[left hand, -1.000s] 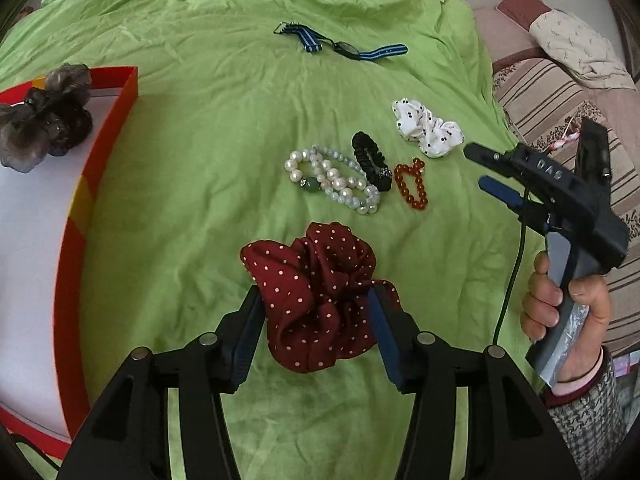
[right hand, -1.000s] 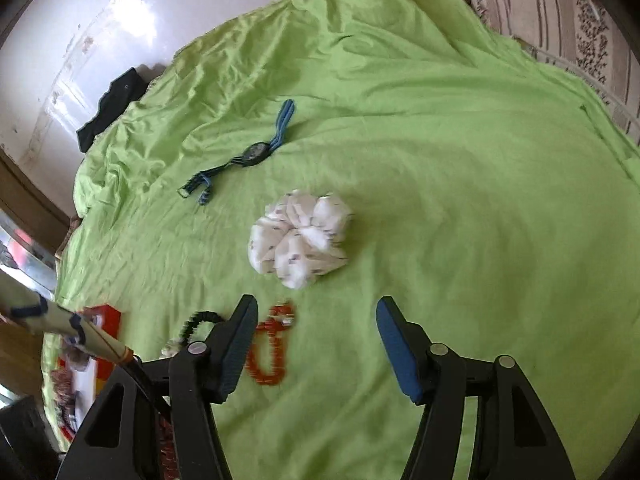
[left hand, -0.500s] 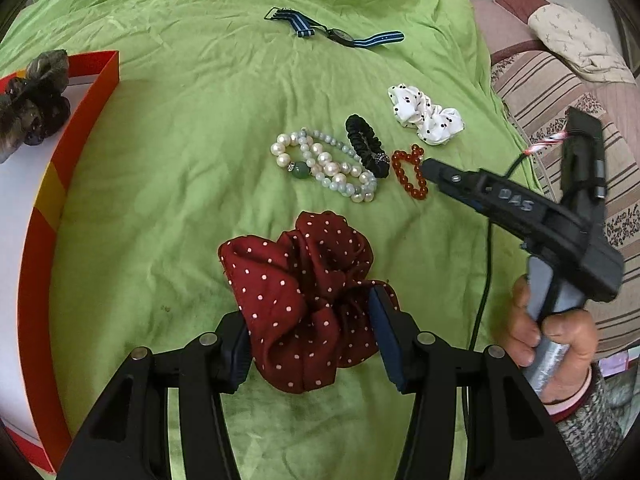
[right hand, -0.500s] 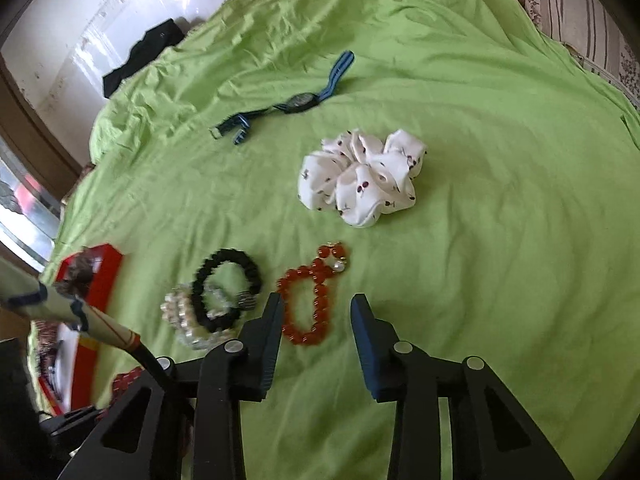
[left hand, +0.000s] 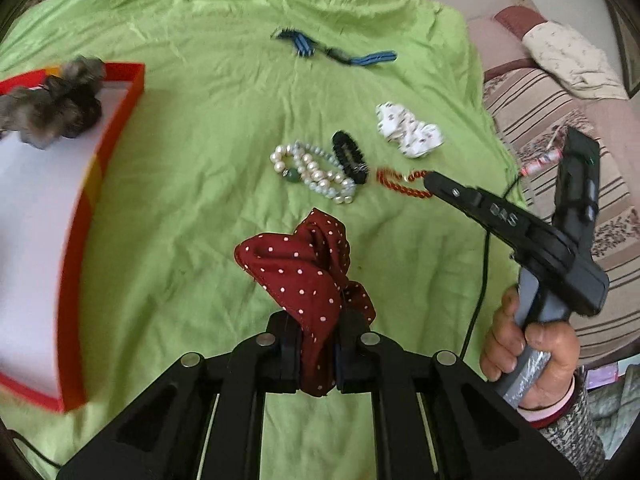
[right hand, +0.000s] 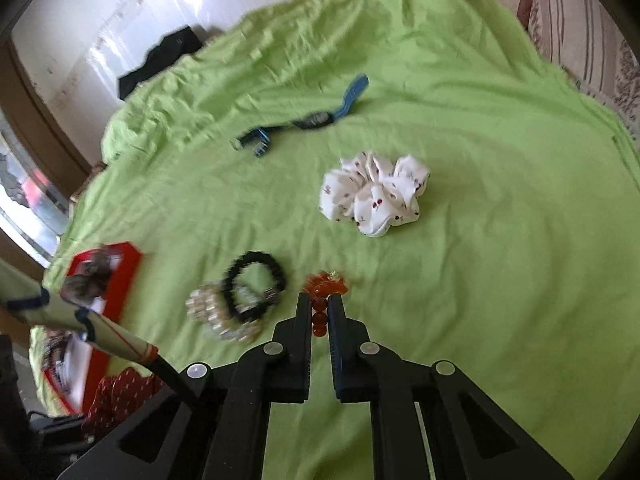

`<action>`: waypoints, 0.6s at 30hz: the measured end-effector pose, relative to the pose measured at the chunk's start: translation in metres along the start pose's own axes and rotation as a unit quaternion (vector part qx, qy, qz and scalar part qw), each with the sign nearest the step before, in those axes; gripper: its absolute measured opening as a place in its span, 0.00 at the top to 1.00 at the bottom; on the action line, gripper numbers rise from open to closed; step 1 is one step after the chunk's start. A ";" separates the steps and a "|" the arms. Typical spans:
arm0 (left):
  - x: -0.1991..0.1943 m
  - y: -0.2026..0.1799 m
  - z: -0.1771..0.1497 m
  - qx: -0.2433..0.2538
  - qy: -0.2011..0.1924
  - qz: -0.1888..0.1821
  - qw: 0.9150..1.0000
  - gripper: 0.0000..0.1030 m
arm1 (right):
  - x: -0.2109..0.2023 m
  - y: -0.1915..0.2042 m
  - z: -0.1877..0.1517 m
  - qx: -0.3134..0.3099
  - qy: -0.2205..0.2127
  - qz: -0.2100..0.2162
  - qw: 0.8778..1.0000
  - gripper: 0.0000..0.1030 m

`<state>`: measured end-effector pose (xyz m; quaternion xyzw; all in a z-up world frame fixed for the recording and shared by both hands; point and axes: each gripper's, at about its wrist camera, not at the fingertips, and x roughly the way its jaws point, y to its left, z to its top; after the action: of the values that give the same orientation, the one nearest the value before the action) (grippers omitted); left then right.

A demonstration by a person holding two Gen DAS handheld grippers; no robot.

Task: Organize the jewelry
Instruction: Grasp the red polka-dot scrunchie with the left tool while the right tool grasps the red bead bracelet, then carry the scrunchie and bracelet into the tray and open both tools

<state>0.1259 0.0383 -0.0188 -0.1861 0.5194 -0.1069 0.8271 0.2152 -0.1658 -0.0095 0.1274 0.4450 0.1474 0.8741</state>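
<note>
My left gripper [left hand: 319, 318] has a dark red polka-dot scrunchie [left hand: 300, 268] between its pads, and its jaws are closing tight on the bunched cloth just above the green bedcover [left hand: 180, 200]. My right gripper [right hand: 319, 300] points down at a red bead bracelet [right hand: 326, 284]. Its jaws are closing on the beads, with a few pinched between the pads. In the left wrist view its tip [left hand: 430, 180] touches that bracelet [left hand: 394, 182]. A red-rimmed box [left hand: 100, 168] at the left holds a grey-brown scrunchie [left hand: 52, 108].
Pearl bracelets [left hand: 312, 172], a black bead bracelet [left hand: 350, 154], a white printed scrunchie [left hand: 408, 136] and a blue-strapped watch [left hand: 336, 52] lie on the cover. A striped sofa [left hand: 540, 112] borders it on the right. A person's hand [left hand: 532, 344] holds the right gripper's handle.
The left jaws closed on the red scrunchie and lifted it slightly. The right gripper came in over the red bead bracelet and its jaws closed on it.
</note>
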 end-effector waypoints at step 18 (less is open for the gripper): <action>-0.105 0.044 -0.063 -0.050 -0.076 0.018 0.996 0.90 | -0.105 0.074 -0.068 -0.037 -0.030 0.058 0.997 0.92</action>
<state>0.0228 0.1048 0.0245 -0.2252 0.4630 -0.0514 0.8558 0.0906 -0.1306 0.0558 0.1250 0.4052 0.2100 0.8810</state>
